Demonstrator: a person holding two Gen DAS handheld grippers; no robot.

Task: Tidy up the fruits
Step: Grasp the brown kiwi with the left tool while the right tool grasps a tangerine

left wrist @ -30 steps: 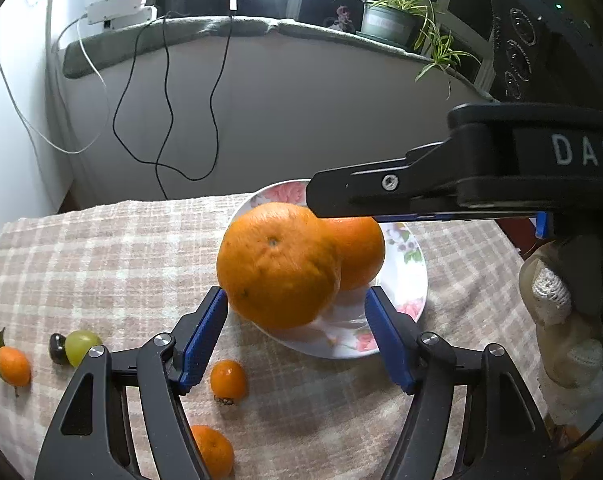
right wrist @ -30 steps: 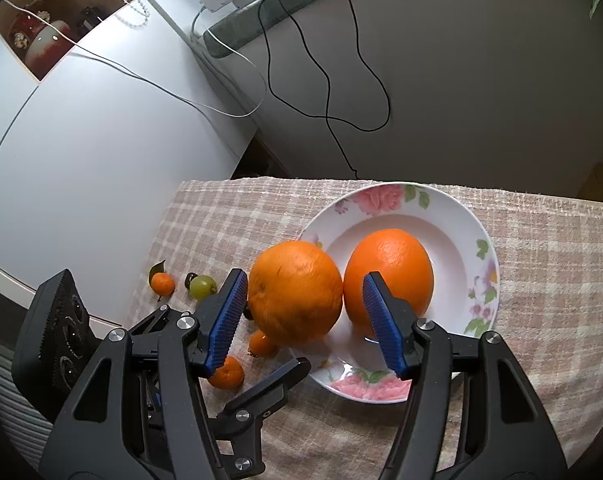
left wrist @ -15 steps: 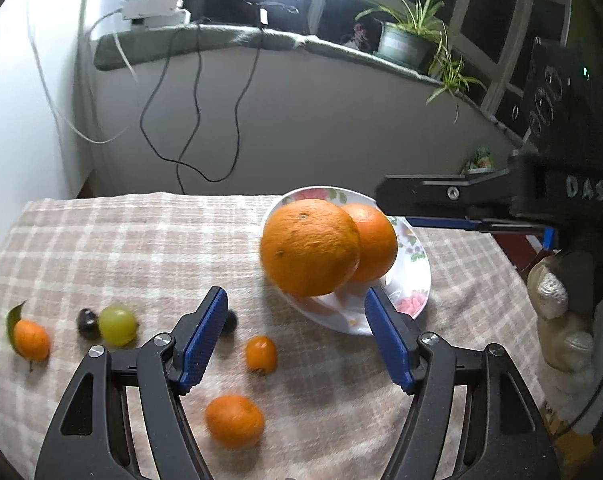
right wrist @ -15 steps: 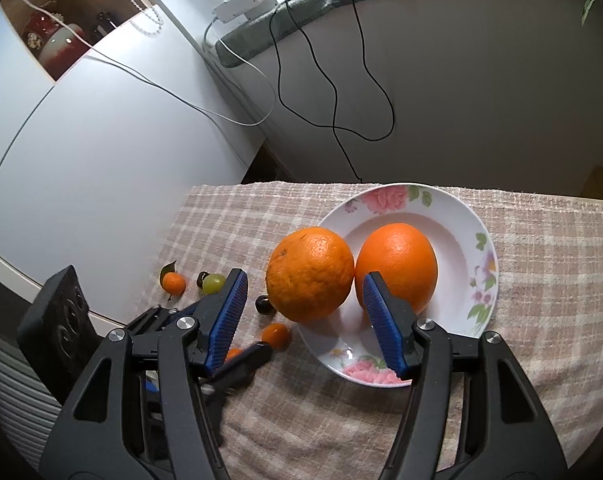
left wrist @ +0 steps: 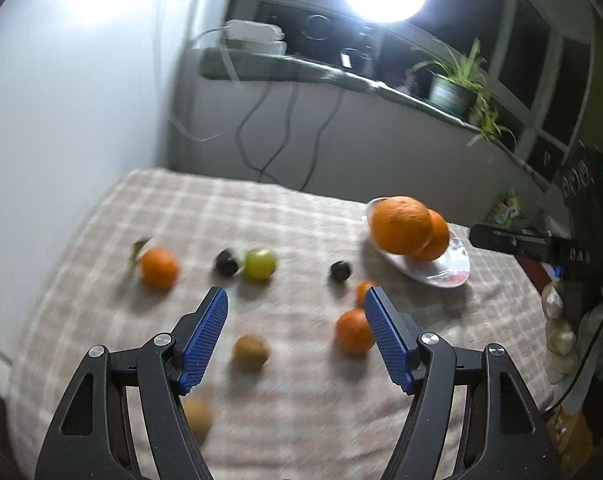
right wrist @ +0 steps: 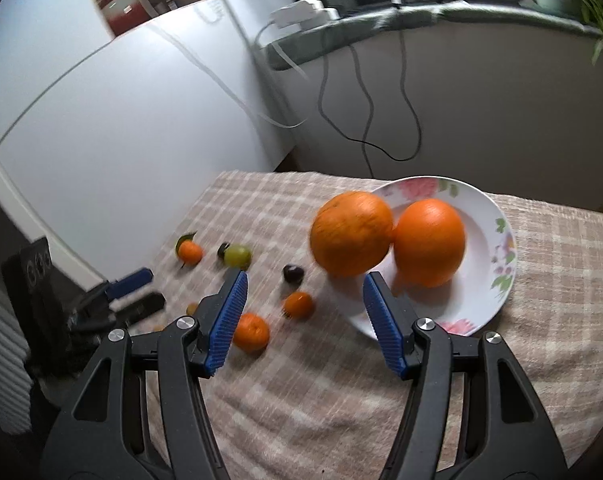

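The left hand-held gripper (left wrist: 295, 334), jaws spread and empty, is pulling back from the plate (right wrist: 491, 264), where both large oranges (right wrist: 351, 234) are now sitting; small fruits (left wrist: 159, 267) are coming into view on the tabletop (left wrist: 301, 420). The right hand-held gripper (right wrist: 303, 320) is hanging open and empty, also farther back.

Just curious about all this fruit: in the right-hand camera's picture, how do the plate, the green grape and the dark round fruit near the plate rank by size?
Largest to smallest:
1. plate
2. green grape
3. dark round fruit; only slightly smaller than the grape
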